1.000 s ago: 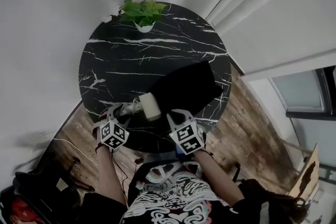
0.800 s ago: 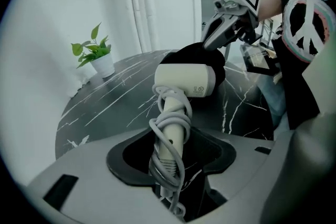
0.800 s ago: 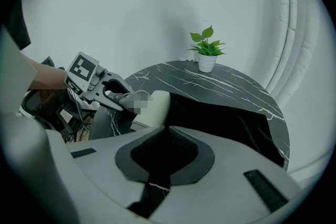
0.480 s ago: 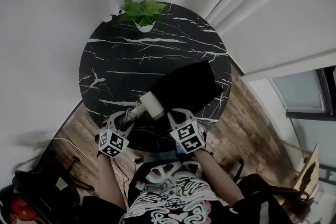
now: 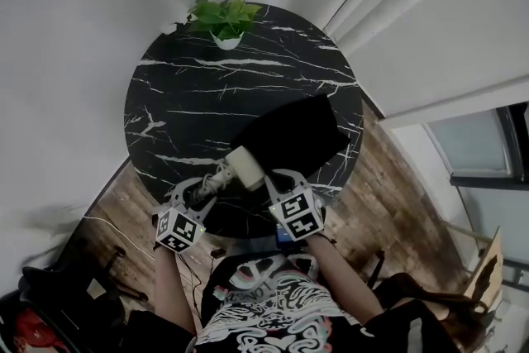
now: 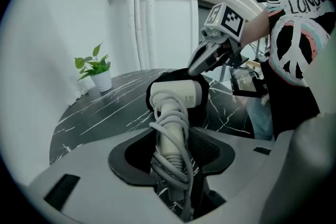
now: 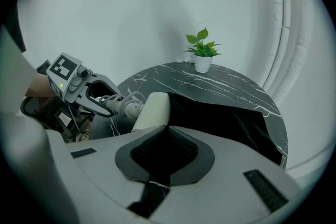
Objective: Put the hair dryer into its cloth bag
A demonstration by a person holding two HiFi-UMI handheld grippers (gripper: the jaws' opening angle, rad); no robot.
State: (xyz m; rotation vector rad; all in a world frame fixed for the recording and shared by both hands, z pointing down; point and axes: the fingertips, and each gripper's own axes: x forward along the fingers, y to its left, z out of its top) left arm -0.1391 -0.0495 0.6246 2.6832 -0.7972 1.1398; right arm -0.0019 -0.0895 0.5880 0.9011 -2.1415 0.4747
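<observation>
The white hair dryer [image 5: 245, 167] lies at the near edge of the table, its cord wound round its handle [image 6: 169, 134]. My left gripper [image 5: 198, 193] is shut on that handle and holds the dryer tilted up off the table. The dryer's head [image 6: 176, 95] sits at the mouth of the black cloth bag [image 5: 297, 136]. My right gripper [image 5: 277, 180] is shut on the bag's near edge [image 7: 157, 173], just right of the dryer's head [image 7: 152, 110]. In the right gripper view the left gripper [image 7: 107, 102] shows at the left and the bag [image 7: 226, 118] spreads away to the right.
The round black marble table [image 5: 190, 95] carries a small potted plant [image 5: 225, 19] at its far edge. Wood floor and cables lie below the near rim. A white wall and curtain stand behind the table.
My left gripper has risen and pulled back a little with the dryer, tipping it up. The dryer's head has shifted slightly right, towards the bag's mouth. The right gripper has kept still.
</observation>
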